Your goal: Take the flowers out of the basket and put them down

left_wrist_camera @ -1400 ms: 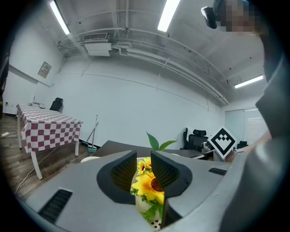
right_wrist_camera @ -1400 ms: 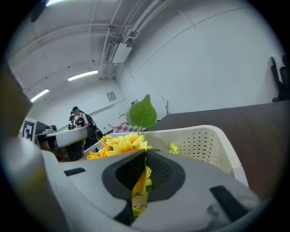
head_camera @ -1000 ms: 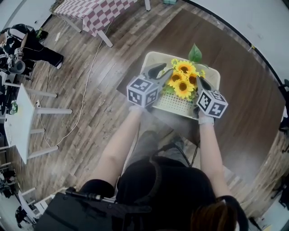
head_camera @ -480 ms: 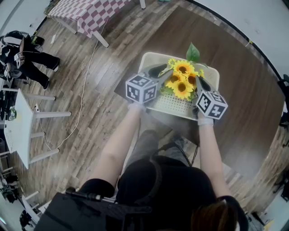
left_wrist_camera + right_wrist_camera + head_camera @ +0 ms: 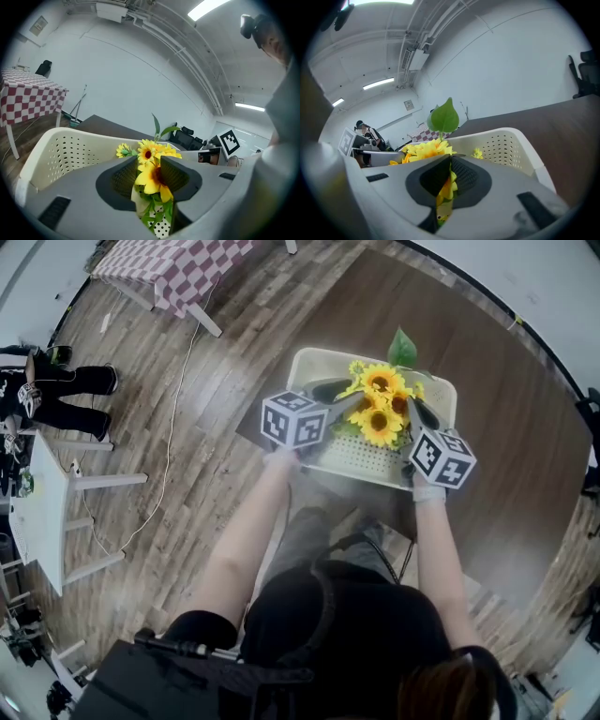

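Observation:
A bunch of yellow sunflowers [image 5: 380, 407] with one tall green leaf [image 5: 402, 350] stands in a cream perforated basket [image 5: 309, 364] on a dark brown table. My left gripper [image 5: 349, 407] reaches in from the left and my right gripper [image 5: 411, 415] from the right. In the left gripper view the left gripper [image 5: 149, 165] is shut on the flowers [image 5: 151, 153], a sunflower head and green stems between its pads. In the right gripper view the right gripper [image 5: 449, 172] is shut on the flowers [image 5: 423, 151], with yellow petals in its narrow gap. The basket wall [image 5: 56, 150] [image 5: 513, 145] curves behind the bunch.
The dark table [image 5: 506, 418] spreads to the right and behind the basket. On the wooden floor to the left are a checkered table [image 5: 173, 268], a white table [image 5: 37, 502], a thin cable [image 5: 169, 456] and a person [image 5: 52, 390].
Both grippers and the flowers stay almost where they were, with the left cube shifted a little. The person at the far left has moved down the picture.

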`<state>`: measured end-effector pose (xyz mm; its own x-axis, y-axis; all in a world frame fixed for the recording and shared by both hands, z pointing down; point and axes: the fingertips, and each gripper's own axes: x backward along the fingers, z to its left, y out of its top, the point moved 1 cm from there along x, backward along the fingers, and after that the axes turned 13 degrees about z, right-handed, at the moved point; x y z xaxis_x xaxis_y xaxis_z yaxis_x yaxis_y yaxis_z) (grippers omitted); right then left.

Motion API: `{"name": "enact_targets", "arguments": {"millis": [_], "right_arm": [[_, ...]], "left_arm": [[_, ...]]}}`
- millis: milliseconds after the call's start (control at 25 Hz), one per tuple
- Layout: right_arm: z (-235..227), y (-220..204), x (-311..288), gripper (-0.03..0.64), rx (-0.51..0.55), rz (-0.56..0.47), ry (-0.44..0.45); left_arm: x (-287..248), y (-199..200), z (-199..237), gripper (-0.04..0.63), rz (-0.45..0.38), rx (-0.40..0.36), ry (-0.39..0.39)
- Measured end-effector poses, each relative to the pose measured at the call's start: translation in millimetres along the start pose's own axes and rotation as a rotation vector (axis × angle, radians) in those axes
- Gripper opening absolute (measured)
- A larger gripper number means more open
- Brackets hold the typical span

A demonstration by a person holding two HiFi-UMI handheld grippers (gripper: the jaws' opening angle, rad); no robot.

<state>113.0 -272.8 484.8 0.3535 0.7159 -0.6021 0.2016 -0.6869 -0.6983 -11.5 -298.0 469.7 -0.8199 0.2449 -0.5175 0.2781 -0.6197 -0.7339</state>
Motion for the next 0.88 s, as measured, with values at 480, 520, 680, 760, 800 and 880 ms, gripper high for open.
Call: {"name": "enact_targets", "arguments": {"millis": [480, 520, 680, 760, 800, 880], "right_arm": [[1.5, -4.1, 0.5, 0.011, -0.039, 0.034, 0.062], [2.2, -4.4, 0.8, 0.012, -0.05, 0.036, 0.078], [7.0, -3.0, 2.1, 0.069, -0.102, 0.047, 0.135], [8.7, -2.7, 2.8, 0.078, -0.113, 0.059, 0.145], [8.9, -2.9, 2.9, 0.08, -0.119, 0.064, 0.149], [9.3, -3.2, 3.3, 0.065, -0.121, 0.069, 0.153]], "left_arm": [[-2.4, -3.6, -2.4, 0.069, 0.021, 0.01, -0.012], [-2.5, -3.9, -2.4, 0.067, 0.021, 0.015, -0.013], [-1.2, -4.0, -1.8, 0.057, 0.017, 0.036, -0.018], [-1.0, -3.8, -1.8, 0.057, 0.016, 0.039, -0.016], [-1.0, -3.6, -1.9, 0.057, 0.015, 0.04, -0.017], [-0.7, -3.6, -2.0, 0.057, 0.013, 0.04, -0.017]]}}
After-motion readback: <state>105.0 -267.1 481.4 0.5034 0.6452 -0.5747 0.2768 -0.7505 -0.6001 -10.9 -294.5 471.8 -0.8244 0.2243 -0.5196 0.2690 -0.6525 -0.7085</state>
